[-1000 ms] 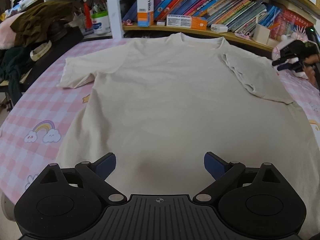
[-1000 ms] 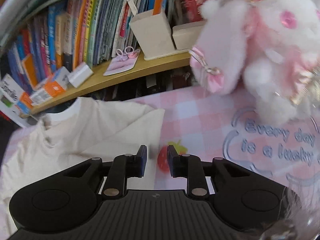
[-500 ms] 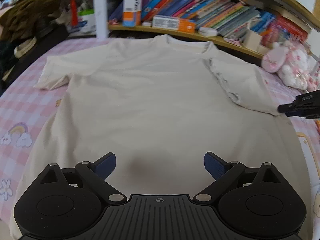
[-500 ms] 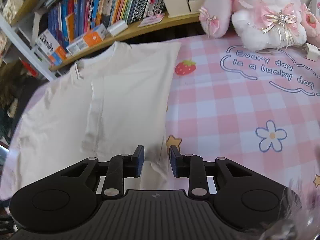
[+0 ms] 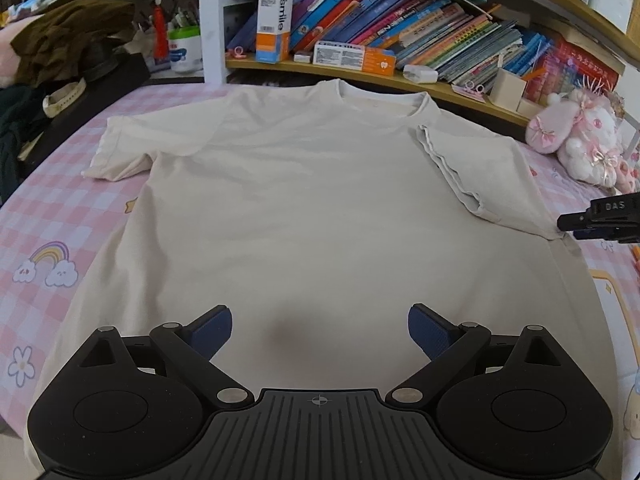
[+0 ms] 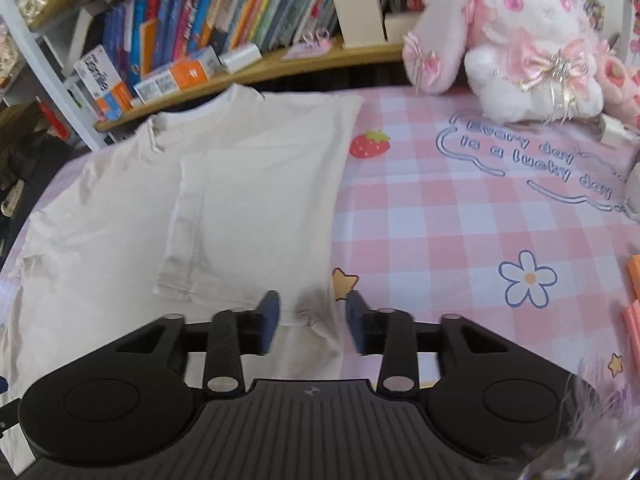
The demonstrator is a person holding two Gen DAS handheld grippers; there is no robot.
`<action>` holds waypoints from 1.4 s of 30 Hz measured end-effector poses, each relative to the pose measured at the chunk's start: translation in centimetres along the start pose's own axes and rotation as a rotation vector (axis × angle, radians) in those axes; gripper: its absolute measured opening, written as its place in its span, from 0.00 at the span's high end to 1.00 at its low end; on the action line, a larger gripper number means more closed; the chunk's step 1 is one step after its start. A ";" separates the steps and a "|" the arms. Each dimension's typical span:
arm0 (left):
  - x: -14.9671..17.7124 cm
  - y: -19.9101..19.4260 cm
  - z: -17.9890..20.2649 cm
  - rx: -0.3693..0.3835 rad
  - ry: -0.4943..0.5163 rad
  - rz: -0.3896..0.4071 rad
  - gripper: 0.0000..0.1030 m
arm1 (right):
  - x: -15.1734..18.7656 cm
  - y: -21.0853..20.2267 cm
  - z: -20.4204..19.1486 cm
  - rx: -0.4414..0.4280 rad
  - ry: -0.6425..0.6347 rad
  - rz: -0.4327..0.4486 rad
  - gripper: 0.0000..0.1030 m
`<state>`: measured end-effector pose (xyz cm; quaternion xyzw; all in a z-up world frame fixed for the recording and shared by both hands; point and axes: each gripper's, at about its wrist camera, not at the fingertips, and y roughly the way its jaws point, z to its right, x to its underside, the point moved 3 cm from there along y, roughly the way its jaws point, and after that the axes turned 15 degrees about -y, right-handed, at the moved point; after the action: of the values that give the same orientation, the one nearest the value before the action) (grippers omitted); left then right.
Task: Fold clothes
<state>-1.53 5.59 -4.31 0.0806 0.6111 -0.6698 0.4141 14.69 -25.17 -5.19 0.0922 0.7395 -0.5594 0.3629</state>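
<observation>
Cream T-shirt (image 5: 304,208) lies flat, front up, on the pink checked counter (image 5: 52,216), collar toward the bookshelf (image 5: 360,76) at top of frame. Fills most of the left wrist view.

Progress: early. One sleeve (image 5: 480,176), at right in the left wrist view, is already folded in over the chest; its hem runs diagonally from collar toward the side seam. The other sleeve (image 5: 120,152), at left of frame, is spread out flat. Body not folded, bottom hem not brought up. Left to do, by my read: second sleeve or side in, then the lengthwise fold.

Grippers: left gripper (image 5: 320,330) at bottom centre, over the lower middle of the shirt, jaws wide apart, nothing between them. Right gripper (image 6: 312,316) sits at the shirt's side edge just below the folded sleeve, jaws opening; the shirt edge lies in the gap, slightly puckered, pads not pressing on it. In the left wrist view its tip shows at the right edge of frame, just beside the sleeve corner.

Edges and room: shirt's side edge in the right wrist view runs straight, clear pink cloth to the right of it. Plush rabbit (image 6: 528,40) stands upper right, well apart from the shirt. Orange things (image 6: 634,304) at far right edge, cannot tell what. In the left wrist view, a dark clothes pile (image 5: 60,40) upper left, near the flat sleeve but apart. Shelf close behind the collar, little room there.
</observation>
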 end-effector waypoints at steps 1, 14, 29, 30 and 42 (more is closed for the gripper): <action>0.1 0.0 0.0 0.000 -0.003 -0.004 0.06 | 0.2 -0.3 -0.3 0.003 -0.009 0.006 0.61; 0.2 0.0 1.0 0.029 0.020 0.000 0.06 | 4.3 -3.3 -5.4 0.046 -0.052 0.027 0.43; -1.7 0.8 -0.3 0.120 0.150 -0.016 0.06 | 5.8 -3.7 -12.7 0.138 -0.087 0.035 0.22; -2.0 0.8 -0.7 0.124 0.155 -0.015 0.06 | 5.7 -3.7 -13.1 0.145 -0.084 0.039 0.21; -4.9 1.5 -6.1 0.168 0.156 -0.039 0.06 | 4.9 -2.6 -19.3 0.222 -0.073 0.040 0.13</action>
<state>0.17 13.36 -3.95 0.1549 0.5845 -0.7183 0.3441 1.39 -10.16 -4.22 0.1260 0.6573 -0.6336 0.3881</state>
